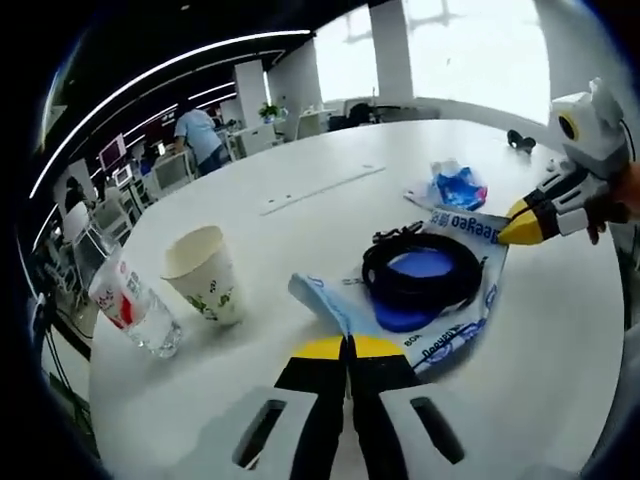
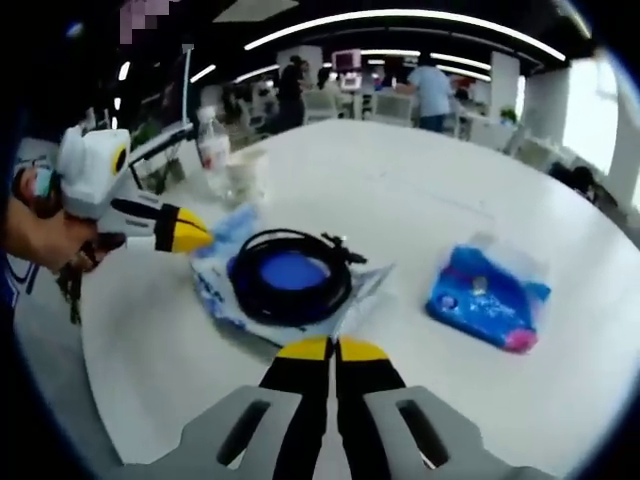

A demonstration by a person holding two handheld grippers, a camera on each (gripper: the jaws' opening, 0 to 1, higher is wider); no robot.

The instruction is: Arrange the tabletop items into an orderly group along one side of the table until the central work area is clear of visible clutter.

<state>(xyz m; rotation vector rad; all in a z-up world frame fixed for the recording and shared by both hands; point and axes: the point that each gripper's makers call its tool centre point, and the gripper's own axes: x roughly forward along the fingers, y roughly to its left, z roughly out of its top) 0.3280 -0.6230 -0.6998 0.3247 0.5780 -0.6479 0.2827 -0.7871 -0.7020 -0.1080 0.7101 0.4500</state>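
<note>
A black coiled cable (image 1: pixel 420 272) (image 2: pixel 290 275) lies on a blue-and-white plastic bag (image 1: pixel 445 335) (image 2: pixel 215 300) in the middle of the white table (image 1: pixel 300 140) (image 2: pixel 400 190). My left gripper (image 1: pixel 348 343) (image 2: pixel 200 237) is shut, its yellow tips at the bag's near edge. My right gripper (image 2: pixel 333 346) (image 1: pixel 510 232) is shut too, its tips at the bag's opposite edge. A blue packet (image 1: pixel 455 187) (image 2: pixel 490 290) lies beside the bag. A paper cup (image 1: pixel 205 275) (image 2: pixel 243 170) and a clear plastic bottle (image 1: pixel 130 305) (image 2: pixel 212 148) stand together further off.
A flat white strip (image 1: pixel 320 188) runs across the table's far part, and a small black object (image 1: pixel 520 140) sits near the far edge. A hand (image 2: pixel 45 235) holds the left gripper. People and desks fill the office beyond the table.
</note>
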